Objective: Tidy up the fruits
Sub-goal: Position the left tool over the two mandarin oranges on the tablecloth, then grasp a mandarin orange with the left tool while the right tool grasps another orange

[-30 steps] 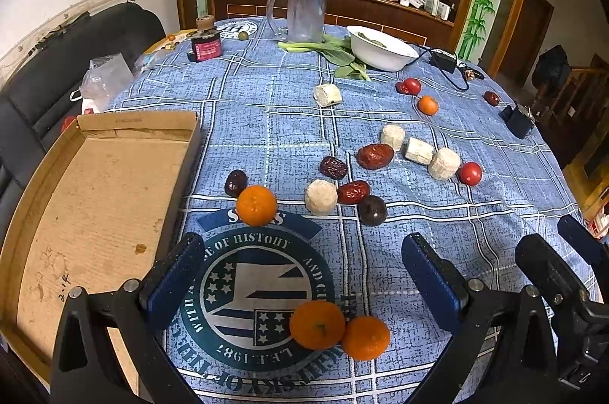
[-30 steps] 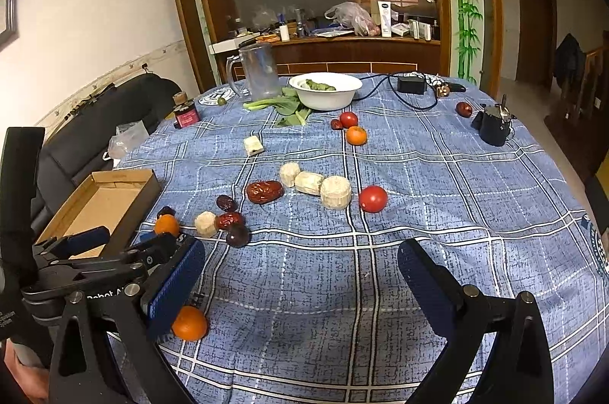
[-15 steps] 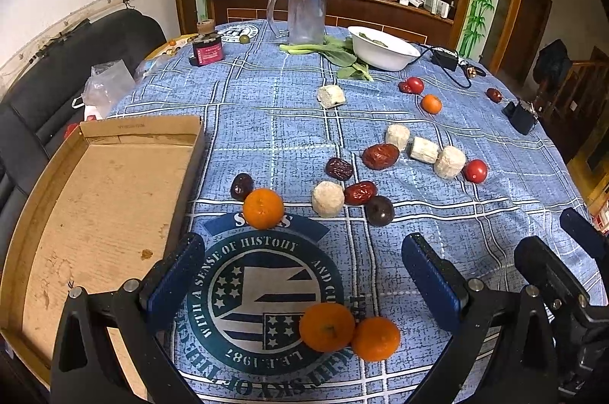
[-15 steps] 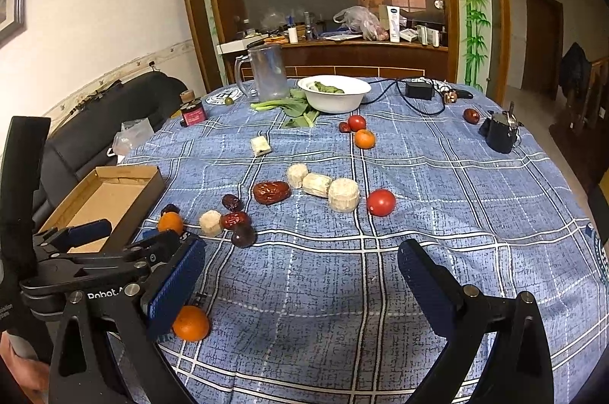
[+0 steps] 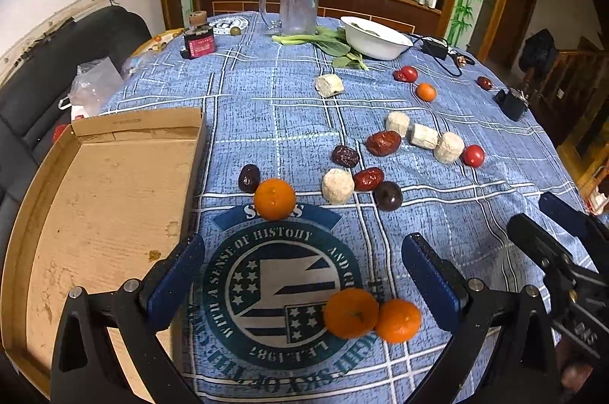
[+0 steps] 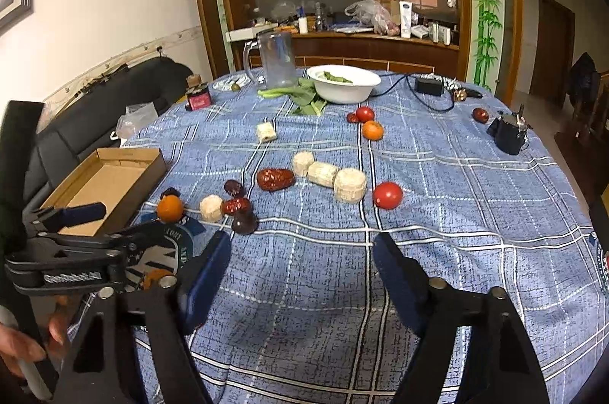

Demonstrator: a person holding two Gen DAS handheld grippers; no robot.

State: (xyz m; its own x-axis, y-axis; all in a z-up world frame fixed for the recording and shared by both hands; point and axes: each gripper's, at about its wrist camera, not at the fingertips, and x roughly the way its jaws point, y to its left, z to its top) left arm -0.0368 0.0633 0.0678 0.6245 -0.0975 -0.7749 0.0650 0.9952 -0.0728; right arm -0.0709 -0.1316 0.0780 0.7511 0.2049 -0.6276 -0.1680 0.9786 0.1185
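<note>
Your left tool (image 5: 300, 274) hangs wide and empty over two touching tangerines (image 5: 351, 313) at lower centre, and your right tool (image 6: 300, 274), just narrowing on nothing, idles; straddle one fruit squarely before carrying it to the cardboard tray (image 5: 95, 198).

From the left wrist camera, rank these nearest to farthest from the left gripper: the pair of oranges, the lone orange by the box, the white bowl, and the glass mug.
Measured from the left gripper:
1. Pair of oranges, between the open jaws, toward the right finger.
2. Lone orange, ahead, near the cardboard box corner.
3. White bowl and glass mug, both at the far edge; too close to call.
</note>
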